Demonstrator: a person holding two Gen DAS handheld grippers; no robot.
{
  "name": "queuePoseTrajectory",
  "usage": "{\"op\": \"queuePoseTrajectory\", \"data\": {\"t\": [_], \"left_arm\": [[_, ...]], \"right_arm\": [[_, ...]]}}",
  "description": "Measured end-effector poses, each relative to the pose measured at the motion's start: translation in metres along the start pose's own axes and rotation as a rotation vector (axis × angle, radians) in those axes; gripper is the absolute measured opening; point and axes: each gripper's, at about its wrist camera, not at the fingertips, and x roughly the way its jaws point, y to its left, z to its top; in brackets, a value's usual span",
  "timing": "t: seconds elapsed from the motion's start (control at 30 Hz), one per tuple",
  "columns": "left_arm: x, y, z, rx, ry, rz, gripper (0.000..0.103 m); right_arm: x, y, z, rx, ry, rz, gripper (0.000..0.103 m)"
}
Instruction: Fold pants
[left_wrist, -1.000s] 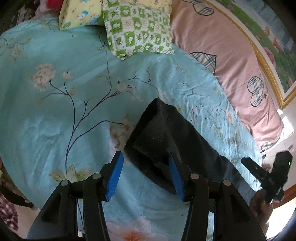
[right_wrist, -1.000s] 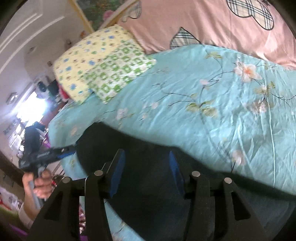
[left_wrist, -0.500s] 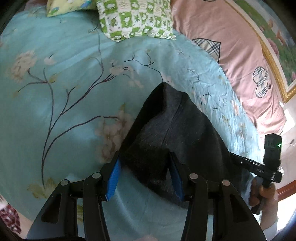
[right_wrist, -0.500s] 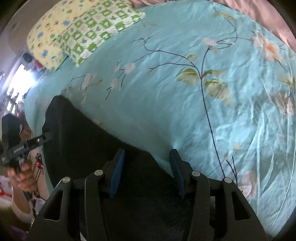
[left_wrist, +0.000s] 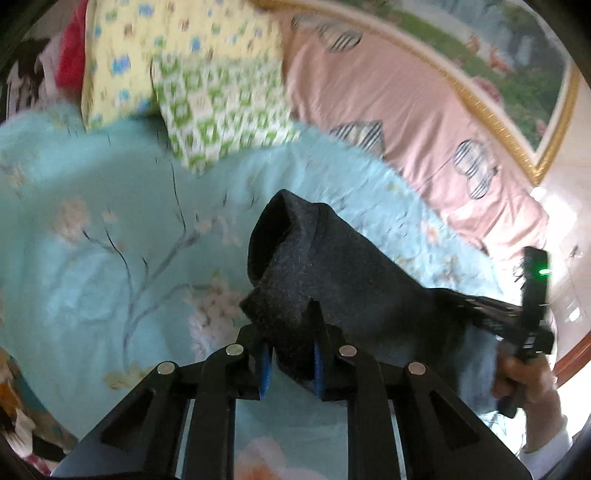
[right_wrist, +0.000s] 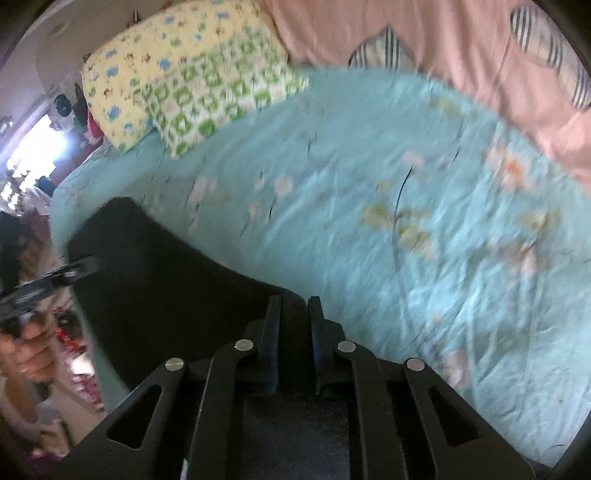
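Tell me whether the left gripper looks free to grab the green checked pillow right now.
Probably not: the left gripper is shut on the pants, and the green checked pillow lies beyond them across the bed.

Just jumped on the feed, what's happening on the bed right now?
A person with a handheld gripper in each hand is folding dark pants on a bed with a teal floral sheet. The left gripper is shut on one end, bunched and raised off the sheet. The right gripper is shut on the other end. No fold is laid down yet. Two pillows sit at the head.
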Motion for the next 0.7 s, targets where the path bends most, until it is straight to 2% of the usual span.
{"op": "queuePoseTrajectory", "data": {"t": [0.13,0.27,0.37,0.4,0.5,0.6,0.63,0.7], "left_arm": [[-0.010,0.002,-0.001,0.065,-0.030,0.052,0.016],[0.022,0.025,-0.009,0.064,0.043,0.100,0.017],[0.037,0.041,-0.012,0.046,0.105,0.118,0.021],[0.034,0.044,-0.012,0.033,0.100,0.114,0.027],[0.014,0.041,-0.010,0.048,0.034,0.163,0.035],[-0.005,0.031,-0.008,0.079,-0.025,0.191,0.036],[-0.009,0.028,-0.006,0.082,-0.035,0.181,0.036],[-0.014,0.017,-0.004,0.090,-0.042,0.154,0.038]], "right_arm": [[0.015,0.018,0.002,-0.034,-0.051,-0.039,0.014],[0.055,0.025,-0.003,0.023,-0.043,-0.053,0.014],[0.066,0.017,-0.009,0.123,-0.049,-0.054,0.027],[0.060,0.015,-0.010,0.149,-0.063,-0.044,0.033],[0.029,0.013,-0.017,0.190,-0.119,-0.032,0.034],[-0.008,0.010,-0.030,0.222,-0.178,-0.015,0.037],[-0.017,0.008,-0.035,0.234,-0.187,-0.016,0.042],[-0.036,0.005,-0.049,0.258,-0.205,-0.019,0.043]]}}
